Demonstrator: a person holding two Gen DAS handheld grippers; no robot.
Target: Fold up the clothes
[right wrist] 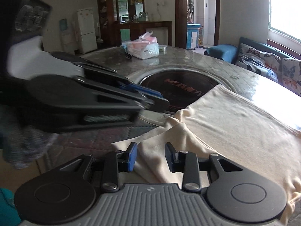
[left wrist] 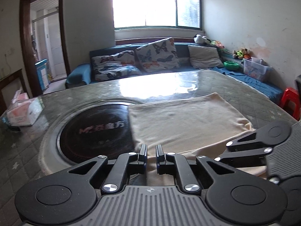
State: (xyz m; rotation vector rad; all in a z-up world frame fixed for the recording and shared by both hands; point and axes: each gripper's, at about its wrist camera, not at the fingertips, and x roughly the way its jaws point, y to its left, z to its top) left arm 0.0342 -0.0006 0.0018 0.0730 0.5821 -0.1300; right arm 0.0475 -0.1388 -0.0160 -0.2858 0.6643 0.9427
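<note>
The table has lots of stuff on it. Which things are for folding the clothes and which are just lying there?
For the folding:
cream cloth, spread flat on the table
left gripper
right gripper, open around a bunched edge of the cloth

Just lying about:
tissue pack
round black cooktop set in the table
butterfly cushions on the sofa
red stool

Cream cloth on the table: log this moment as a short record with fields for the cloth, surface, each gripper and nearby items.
cloth: cream cloth spread flat on the table, near edge bunched into folds
surface: glossy table with a round black cooktop; the cloth's left edge overlaps it
left gripper: narrowly open over the cloth's near edge, nothing clamped
right gripper: open, a raised fold of cloth between its fingers, not yet pinched
nearby: tissue pack at the table's far side
</note>
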